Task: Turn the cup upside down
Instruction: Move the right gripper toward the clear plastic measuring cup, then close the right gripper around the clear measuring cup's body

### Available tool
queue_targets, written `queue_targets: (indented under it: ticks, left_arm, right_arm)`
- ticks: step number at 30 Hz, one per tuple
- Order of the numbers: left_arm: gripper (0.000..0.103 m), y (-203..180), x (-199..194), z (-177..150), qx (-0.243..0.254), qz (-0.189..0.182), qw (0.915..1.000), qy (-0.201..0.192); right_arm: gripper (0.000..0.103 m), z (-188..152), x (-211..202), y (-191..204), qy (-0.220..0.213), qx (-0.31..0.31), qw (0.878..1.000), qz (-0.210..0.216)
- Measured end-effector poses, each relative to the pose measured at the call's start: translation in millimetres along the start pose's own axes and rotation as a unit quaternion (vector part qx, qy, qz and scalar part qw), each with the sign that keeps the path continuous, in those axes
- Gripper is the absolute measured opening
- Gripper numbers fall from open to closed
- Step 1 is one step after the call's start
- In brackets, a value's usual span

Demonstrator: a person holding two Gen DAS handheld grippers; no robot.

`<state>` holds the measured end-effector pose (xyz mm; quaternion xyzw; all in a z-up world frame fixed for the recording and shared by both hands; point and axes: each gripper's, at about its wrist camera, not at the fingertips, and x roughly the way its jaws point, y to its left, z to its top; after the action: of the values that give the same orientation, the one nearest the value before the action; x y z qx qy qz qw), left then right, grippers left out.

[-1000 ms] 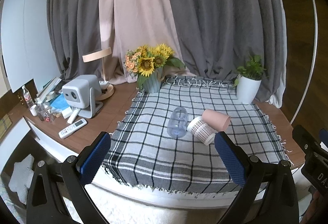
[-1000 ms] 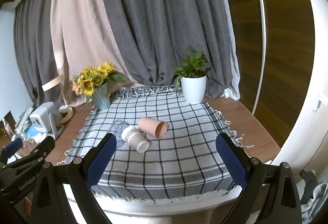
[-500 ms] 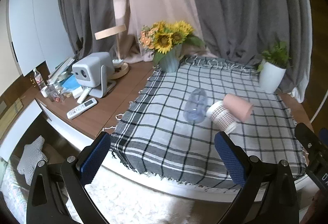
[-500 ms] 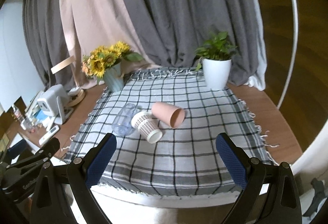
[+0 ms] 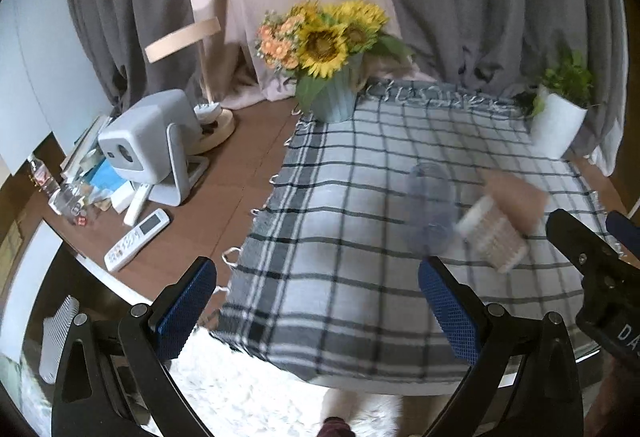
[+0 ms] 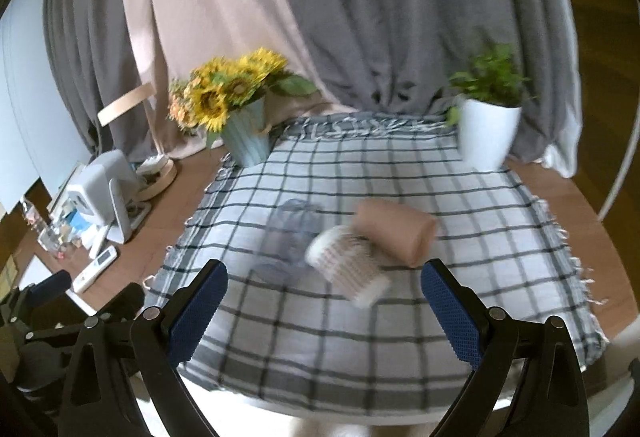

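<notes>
Both grippers agape; three cups (image 6: 352, 269) lying on checked cloth (image 6: 400, 337).

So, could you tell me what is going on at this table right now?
A person holds two tools over a checked cloth, and both are open and empty. Three cups lie on their sides in the middle: a clear cup, a patterned paper cup and a pink cup. The right tool is nearest the patterned one; the left tool hangs over the cloth's near left part. Nothing has been gripped or flipped yet.
</notes>
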<state>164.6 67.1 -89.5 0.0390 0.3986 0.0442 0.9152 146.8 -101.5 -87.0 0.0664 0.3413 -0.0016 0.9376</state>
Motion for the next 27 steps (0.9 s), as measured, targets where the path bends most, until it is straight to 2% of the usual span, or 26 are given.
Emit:
queue_targets:
  ticks: [6,13,22,27]
  left_arm:
    - [0.103,28,51,19,0.017,-0.013,0.9993,0.029]
    - [0.103,41,98,36,0.017,-0.031,0.9978,0.056]
    - [0.103,55,150,61,-0.016,-0.050,0.9954,0.080]
    - [0.103,58,173,68,-0.015,-0.051,0.9943,0.093]
  right_arm:
    - [0.097,14,59,39,0.031,0.001,0.999,0.007]
    - [0.093,29,118,63,0.070,0.005,0.998,0.007]
    - [0.087,45,189,61,0.151,0.036,0.988,-0.021]
    - [0.082,44,224,63,0.189,0.044,0.980,-0.035]
